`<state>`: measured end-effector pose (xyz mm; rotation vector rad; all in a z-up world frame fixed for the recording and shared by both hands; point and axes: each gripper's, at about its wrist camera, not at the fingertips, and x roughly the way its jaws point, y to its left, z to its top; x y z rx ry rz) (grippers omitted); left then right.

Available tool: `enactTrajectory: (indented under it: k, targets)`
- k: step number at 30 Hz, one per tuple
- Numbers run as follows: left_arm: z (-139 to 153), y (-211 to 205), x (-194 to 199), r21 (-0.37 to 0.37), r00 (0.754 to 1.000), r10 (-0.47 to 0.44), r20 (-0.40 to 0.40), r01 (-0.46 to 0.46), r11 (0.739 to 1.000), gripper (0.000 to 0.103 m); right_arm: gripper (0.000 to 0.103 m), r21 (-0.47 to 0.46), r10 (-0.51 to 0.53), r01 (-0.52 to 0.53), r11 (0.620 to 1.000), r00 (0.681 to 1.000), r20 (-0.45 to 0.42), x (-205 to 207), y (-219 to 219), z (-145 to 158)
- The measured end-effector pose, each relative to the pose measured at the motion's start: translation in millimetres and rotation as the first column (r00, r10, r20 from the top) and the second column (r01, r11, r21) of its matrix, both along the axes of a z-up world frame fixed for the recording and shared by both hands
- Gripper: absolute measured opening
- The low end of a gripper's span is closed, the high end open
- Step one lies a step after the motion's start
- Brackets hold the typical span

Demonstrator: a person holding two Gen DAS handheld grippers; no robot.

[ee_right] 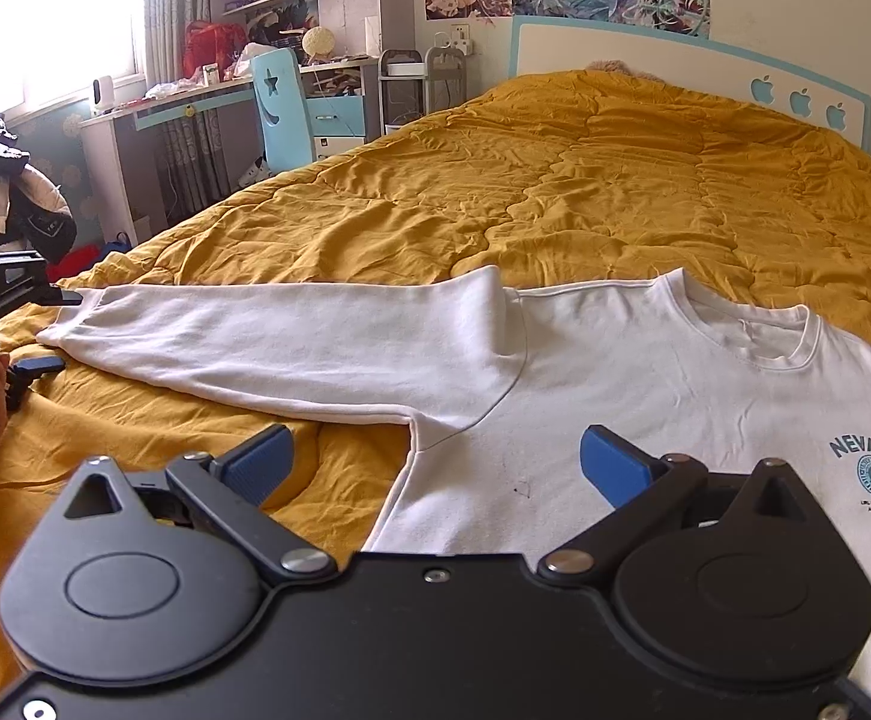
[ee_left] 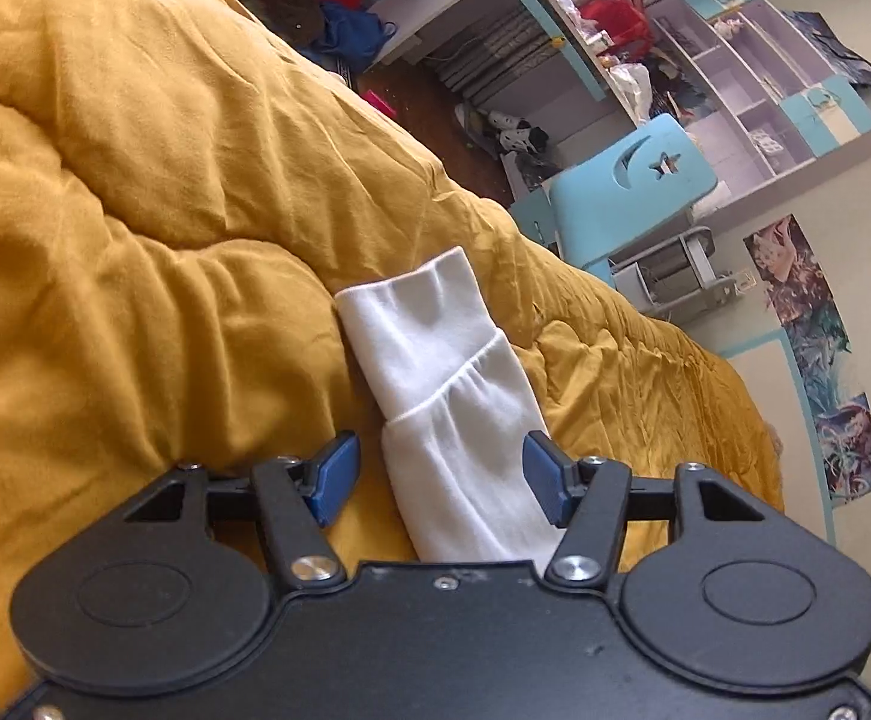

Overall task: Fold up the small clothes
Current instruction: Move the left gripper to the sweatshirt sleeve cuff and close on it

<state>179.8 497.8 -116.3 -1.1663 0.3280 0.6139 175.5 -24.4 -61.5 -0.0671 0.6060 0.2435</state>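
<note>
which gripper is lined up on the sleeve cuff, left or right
The left gripper: its open blue fingers straddle the white sleeve cuff. The right gripper, also open, hovers over the sweatshirt body near the armpit.

The quilt [ee_right: 585,192] lies bare and open from the sweatshirt [ee_right: 645,372] to the headboard [ee_right: 675,60]; a hand-held gripper could pass anywhere there. The sleeve [ee_right: 267,342] stretches flat leftward across the near part of the bed. At its cuff [ee_left: 417,312] the left hand-held gripper [ee_left: 438,474] sits with jaws spread, 1 on each side of the cloth, and bare quilt on both flanks. The right hand-held gripper [ee_right: 435,468] hangs open over the sweatshirt's side edge near the armpit. Past the bed's left edge stand a blue chair [ee_right: 282,108] and a cluttered desk [ee_right: 153,114].
</note>
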Motion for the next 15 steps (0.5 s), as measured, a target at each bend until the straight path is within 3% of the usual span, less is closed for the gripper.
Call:
enactTrajectory:
  k: [3, 5, 7, 9, 15]
  targets:
    - [-6.0, 9.0, 5.6, 0.020, 0.999, 0.025, 0.029, -0.025, 0.999, 0.058, 0.103, -0.003, 0.003, -0.003, 1.000, 1.000, -0.017, 3.9, 0.0, -5.4]
    - [-6.4, 12.6, 7.8, 0.022, 0.998, 0.041, 0.039, -0.042, 0.999, 0.050, 0.103, -0.009, 0.002, -0.002, 1.000, 1.000, -0.025, 5.5, -1.2, -8.6]
    - [-8.6, 12.0, 8.5, 0.013, 0.999, 0.052, 0.013, -0.052, 0.999, 0.005, 0.103, -0.012, -0.005, 0.004, 1.000, 0.999, -0.031, 6.7, -3.0, -11.0]
    - [-13.7, 14.5, 5.0, -0.015, 0.998, 0.057, 0.016, -0.056, 0.998, 0.005, 0.103, -0.005, -0.007, 0.007, 1.000, 0.999, -0.041, 7.1, -5.4, -12.1]
    - [4.7, 6.9, 1.0, 0.042, 0.998, 0.045, 0.049, -0.047, 0.998, 0.005, 0.103, -0.010, -0.024, 0.024, 1.000, 0.999, -0.043, 2.3, -20.2, -12.5]
